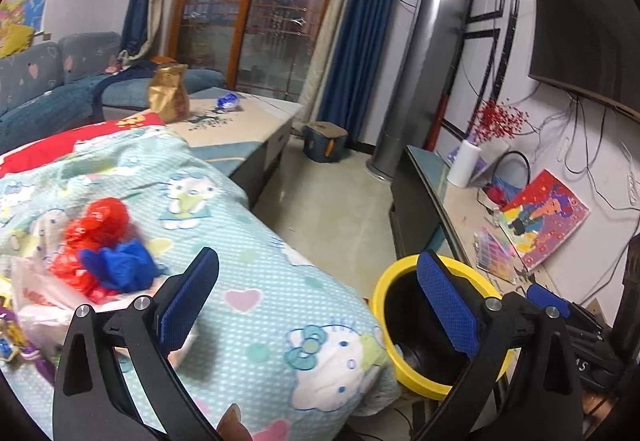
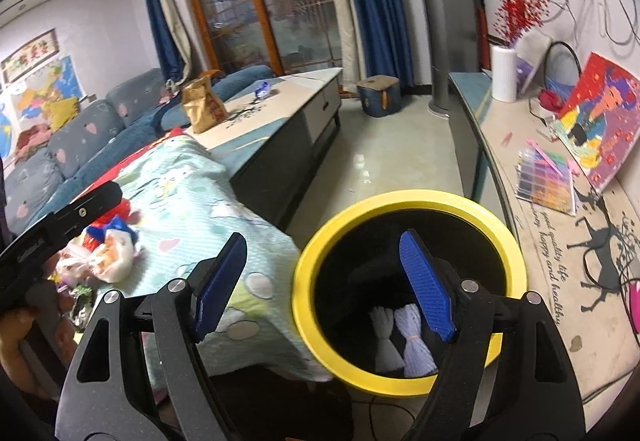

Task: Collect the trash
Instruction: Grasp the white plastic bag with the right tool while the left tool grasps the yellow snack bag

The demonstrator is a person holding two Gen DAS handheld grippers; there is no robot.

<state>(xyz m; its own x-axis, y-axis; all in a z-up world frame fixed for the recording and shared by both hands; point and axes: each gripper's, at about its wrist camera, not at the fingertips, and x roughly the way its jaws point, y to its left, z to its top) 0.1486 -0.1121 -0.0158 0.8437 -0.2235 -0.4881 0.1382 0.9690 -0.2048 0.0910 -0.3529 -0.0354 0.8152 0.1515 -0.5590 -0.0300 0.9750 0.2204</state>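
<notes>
The trash is a heap on the cat-print blanket [image 1: 256, 241]: a red plastic bag [image 1: 94, 229], a blue crumpled piece [image 1: 120, 267] lying against it, and a pale plastic bag [image 1: 40, 301] just beside them. The left wrist view shows this heap big and close. The right wrist view shows it small and far to the left, partly behind the other black gripper.

The yellow bin [image 2: 404, 207] stands on the floor, right against the blanket's hanging edge. Only the right wrist view looks down into it: two white tied bundles [image 2: 404, 337] lie at the bottom. In the left wrist view the bin's inside is mostly dark.

The left gripper [image 1: 316, 305] has its blue pads wide apart with nothing between them. The right gripper [image 2: 324, 285] is wide too and holds nothing; it hangs over the bin's near edge.

Farther off are a low table [image 1: 256, 121] with a gold bag [image 1: 168, 93], and a blue sofa [image 1: 48, 89].
</notes>
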